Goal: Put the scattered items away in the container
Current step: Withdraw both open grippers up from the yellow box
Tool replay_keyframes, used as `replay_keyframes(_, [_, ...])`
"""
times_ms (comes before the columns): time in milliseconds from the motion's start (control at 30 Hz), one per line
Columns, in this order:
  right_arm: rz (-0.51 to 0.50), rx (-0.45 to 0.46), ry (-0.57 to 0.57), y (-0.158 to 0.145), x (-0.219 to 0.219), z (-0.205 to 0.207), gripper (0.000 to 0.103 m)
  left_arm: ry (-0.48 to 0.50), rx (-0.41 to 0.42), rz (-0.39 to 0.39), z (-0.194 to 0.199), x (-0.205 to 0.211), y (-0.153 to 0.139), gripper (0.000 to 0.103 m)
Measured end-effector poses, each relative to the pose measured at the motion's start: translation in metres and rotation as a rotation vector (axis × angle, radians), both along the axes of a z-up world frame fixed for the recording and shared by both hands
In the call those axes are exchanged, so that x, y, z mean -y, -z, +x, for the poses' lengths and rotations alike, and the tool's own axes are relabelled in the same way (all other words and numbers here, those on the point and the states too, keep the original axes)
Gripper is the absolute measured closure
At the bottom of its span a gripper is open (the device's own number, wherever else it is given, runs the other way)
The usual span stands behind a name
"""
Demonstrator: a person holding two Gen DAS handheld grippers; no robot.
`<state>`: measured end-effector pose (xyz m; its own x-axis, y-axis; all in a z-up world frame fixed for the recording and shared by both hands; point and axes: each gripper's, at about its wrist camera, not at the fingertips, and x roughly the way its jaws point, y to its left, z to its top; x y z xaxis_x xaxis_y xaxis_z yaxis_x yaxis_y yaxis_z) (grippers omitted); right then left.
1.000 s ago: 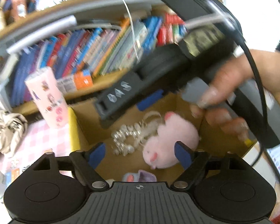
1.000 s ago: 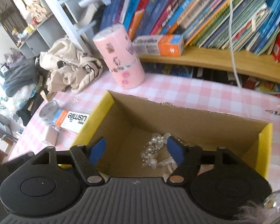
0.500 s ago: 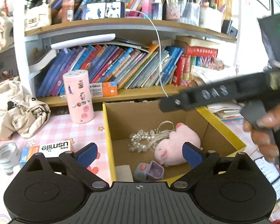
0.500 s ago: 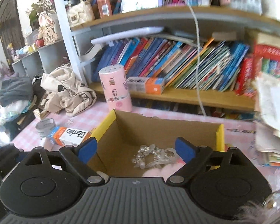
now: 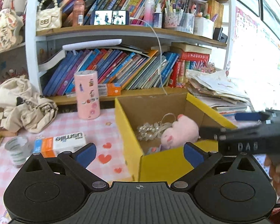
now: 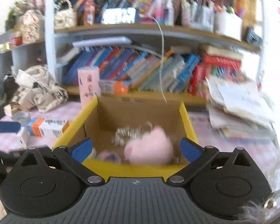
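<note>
A yellow-edged cardboard box (image 5: pixel 127 130) stands on the pink checked table. It holds a pink plush toy (image 5: pixel 181 132), a pearl hair piece (image 5: pixel 151 129) and a small purple item (image 5: pixel 154 150). The box (image 6: pixel 188 123) and plush (image 6: pixel 149 151) also show blurred in the right wrist view. My left gripper (image 5: pixel 139 154) is open and empty, back from the box's near corner. My right gripper (image 6: pixel 136 149) is open and empty in front of the box; it shows at the right of the left wrist view (image 5: pixel 252 130). An orange-and-white usmile box (image 5: pixel 59 143) lies left of the container.
A pink cylinder (image 5: pixel 86 95) stands behind the usmile box. A clear tape roll (image 5: pixel 17 149) and crumpled beige cloth (image 5: pixel 26 104) lie at the left. A bookshelf (image 5: pixel 121 93) runs along the back. A paper stack (image 5: pixel 218 93) sits at the right.
Both grippers have pulled back and up from over the box. The right gripper has moved from above the box to its right side. The plush lies in the box.
</note>
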<state>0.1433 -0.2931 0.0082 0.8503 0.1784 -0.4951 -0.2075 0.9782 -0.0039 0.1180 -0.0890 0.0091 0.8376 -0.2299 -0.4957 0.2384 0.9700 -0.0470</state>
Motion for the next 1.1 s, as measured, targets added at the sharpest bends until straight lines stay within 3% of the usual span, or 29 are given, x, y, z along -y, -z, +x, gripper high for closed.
replay_keyframes(133, [-0.028, -0.067, 0.022, 0.011, -0.022, -0.014, 0.0, 0.011, -0.015, 0.011, -0.009, -0.015, 0.002, 0.002])
replay_keyframes(400, [-0.082, -0.065, 0.071, 0.018, -0.052, -0.042, 0.0, 0.02, -0.066, 0.025, -0.024, -0.043, 0.008, 0.002])
replay_keyframes(700, [-0.075, -0.162, 0.095, 0.035, -0.074, -0.063, 0.0, 0.011, -0.186, 0.02, -0.038, -0.072, 0.027, 0.001])
replay_keyframes(1100, [-0.072, -0.232, 0.053, 0.046, -0.113, -0.088, 0.0, -0.025, -0.213, 0.016, -0.068, -0.112, 0.031, 0.001])
